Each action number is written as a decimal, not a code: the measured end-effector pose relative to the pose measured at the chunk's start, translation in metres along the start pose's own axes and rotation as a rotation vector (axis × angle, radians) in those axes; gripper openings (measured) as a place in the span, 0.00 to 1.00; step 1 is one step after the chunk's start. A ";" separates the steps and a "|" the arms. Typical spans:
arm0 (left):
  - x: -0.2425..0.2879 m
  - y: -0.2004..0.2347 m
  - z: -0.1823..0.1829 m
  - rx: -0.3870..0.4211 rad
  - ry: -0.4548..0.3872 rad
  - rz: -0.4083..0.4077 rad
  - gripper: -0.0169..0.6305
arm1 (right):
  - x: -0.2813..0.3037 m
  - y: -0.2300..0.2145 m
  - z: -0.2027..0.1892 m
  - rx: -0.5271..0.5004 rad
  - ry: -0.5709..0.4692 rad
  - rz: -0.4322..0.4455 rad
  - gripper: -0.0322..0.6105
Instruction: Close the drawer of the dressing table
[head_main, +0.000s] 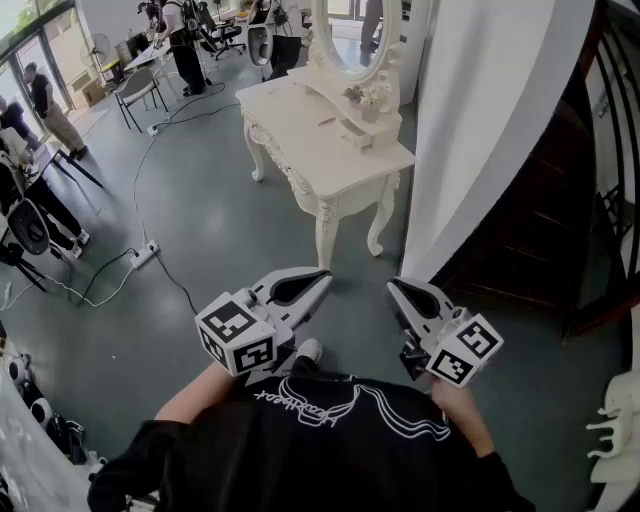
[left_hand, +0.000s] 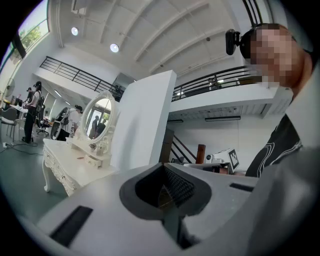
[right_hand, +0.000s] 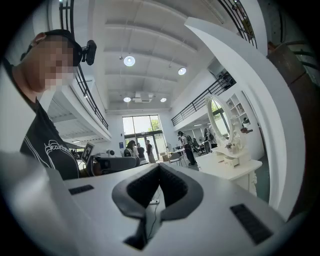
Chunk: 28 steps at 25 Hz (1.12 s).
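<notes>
Head view: dressing table (head_main: 330, 140) noted on the grey floor, white, with an oval mirror (head_main: 350, 35). Whether its drawer is open cannot be told. Left gripper (head_main: 322, 276) and right gripper (head_main: 393, 287) are held level, well short of the table, pointed toward it.

Left gripper view: jaws are seen pressed together, with nothing between them. The table (left_hand: 70, 162) is seen far ahead, to the left.

Right gripper view: jaw tips are seen meeting, nothing held. The table (right_hand: 232, 167) is seen far ahead, to the right.
</notes>
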<state>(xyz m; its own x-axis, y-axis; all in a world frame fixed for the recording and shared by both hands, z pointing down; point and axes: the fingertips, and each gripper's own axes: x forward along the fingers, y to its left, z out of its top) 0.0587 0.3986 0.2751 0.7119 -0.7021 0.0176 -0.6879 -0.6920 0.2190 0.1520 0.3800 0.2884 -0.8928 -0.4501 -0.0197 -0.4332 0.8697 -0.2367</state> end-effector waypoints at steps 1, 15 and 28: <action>0.000 0.000 -0.001 0.001 0.002 0.002 0.03 | 0.000 0.000 -0.001 -0.002 0.001 0.002 0.06; 0.001 0.002 0.004 0.000 -0.013 0.028 0.24 | -0.001 -0.004 -0.004 -0.002 0.012 0.014 0.06; 0.024 0.046 -0.006 0.011 0.012 0.055 0.38 | 0.026 -0.036 -0.012 0.023 0.038 0.014 0.06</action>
<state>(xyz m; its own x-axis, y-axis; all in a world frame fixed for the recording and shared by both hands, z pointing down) 0.0448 0.3505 0.2916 0.6745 -0.7371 0.0414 -0.7275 -0.6541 0.2070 0.1425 0.3394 0.3082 -0.9030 -0.4295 0.0136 -0.4181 0.8707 -0.2589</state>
